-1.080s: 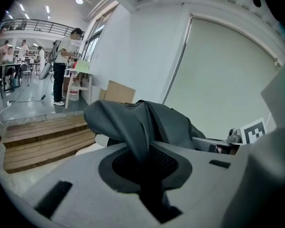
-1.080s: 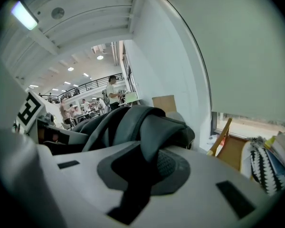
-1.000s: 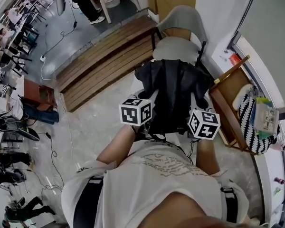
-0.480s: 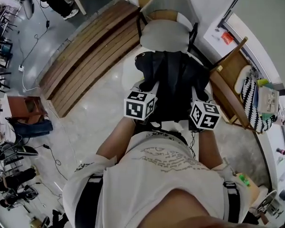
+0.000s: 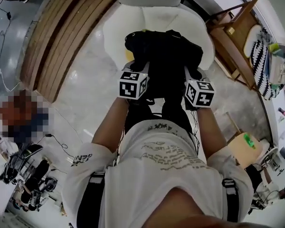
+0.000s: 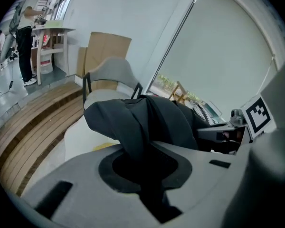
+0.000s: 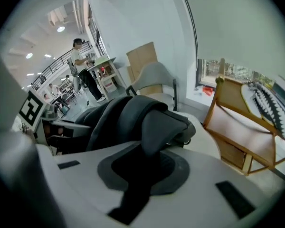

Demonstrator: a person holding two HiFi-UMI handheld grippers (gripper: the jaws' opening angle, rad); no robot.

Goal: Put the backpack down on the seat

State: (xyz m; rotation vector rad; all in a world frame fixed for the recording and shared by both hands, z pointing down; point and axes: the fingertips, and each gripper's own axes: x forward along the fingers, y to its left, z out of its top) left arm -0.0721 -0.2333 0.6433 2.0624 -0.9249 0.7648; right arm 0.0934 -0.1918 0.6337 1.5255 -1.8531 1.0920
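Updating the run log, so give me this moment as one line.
left gripper: shut on backpack | right gripper: shut on backpack | backpack: over seat, contact unclear

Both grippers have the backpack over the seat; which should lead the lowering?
Left, marginally. The left gripper and right gripper are both shut on the backpack, so lower together; but more bare seat shows beside its left side, while its right side nears the seat's edge.

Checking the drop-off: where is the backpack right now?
In the head view the black backpack is at top centre, over the white seat, with the left gripper and right gripper clamped on its near side.
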